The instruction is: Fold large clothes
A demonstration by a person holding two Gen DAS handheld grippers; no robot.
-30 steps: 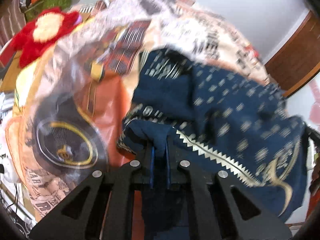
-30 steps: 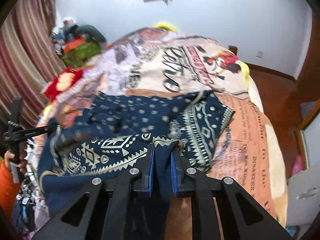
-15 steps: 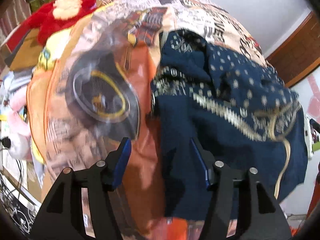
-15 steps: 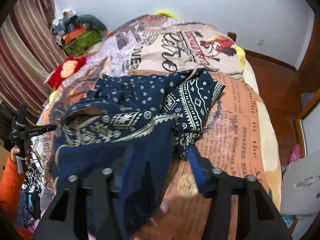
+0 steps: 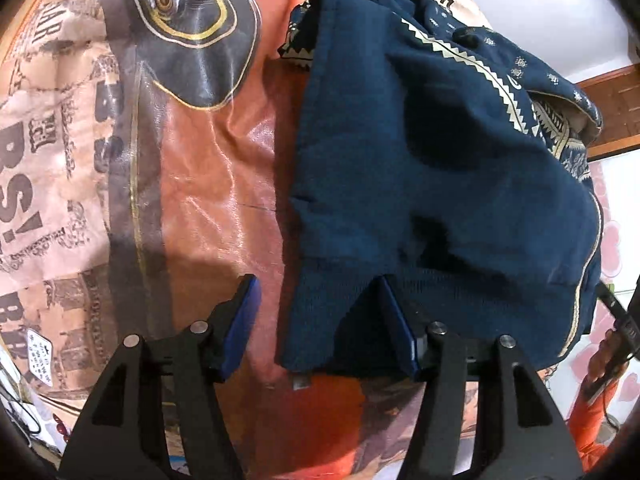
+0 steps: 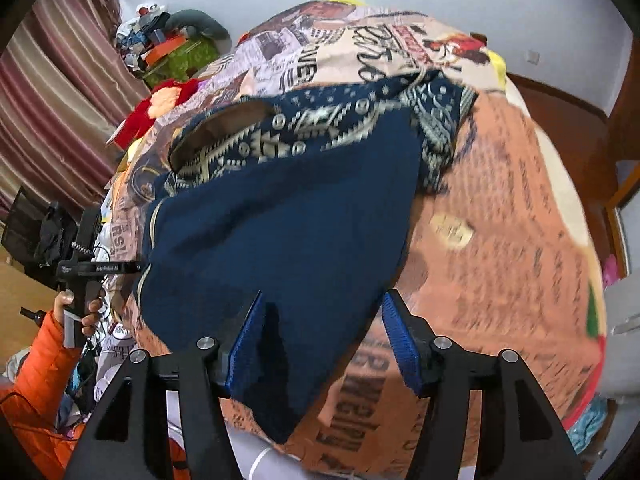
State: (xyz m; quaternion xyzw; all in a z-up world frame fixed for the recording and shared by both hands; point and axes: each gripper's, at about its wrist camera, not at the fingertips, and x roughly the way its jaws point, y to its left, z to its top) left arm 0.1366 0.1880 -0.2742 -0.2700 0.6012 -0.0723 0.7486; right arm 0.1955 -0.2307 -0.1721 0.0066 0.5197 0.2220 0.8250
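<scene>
- On the bed, a large quilted bedspread printed with newspaper-style lettering on orange and beige panels [image 6: 500,216] covers the whole surface; the left wrist view shows a black-and-gold emblem [image 5: 180,20] printed on its shiny orange part.
- A dark navy knitted garment with cream geometric bands [image 6: 280,216] lies spread over the bedspread, plain blue side uppermost toward the cameras, patterned parts bunched at the far end; in the left wrist view the same garment [image 5: 440,160] fills the right half of the frame, its ribbed hem nearest the tool.
- A striped maroon curtain [image 6: 52,92] hangs along the left edge of the right wrist view, with a heap of mixed items [image 6: 168,48] and a red plush toy [image 6: 160,108] beside the far side of the bed.
- A person's orange padded sleeve [image 6: 36,364] and hand [image 6: 76,312] hold the black handle of the other tool at the bed's left edge.
- The left gripper [image 5: 320,320], black with blue pads, has just been opening: its jaws stand about half apart, the hem corner lying between them, unpinched.
- The right gripper [image 6: 320,340] has likewise just been opening; its jaws stand about half apart, a fold of navy fabric draped loosely between them and over the left pad, not clamped.
</scene>
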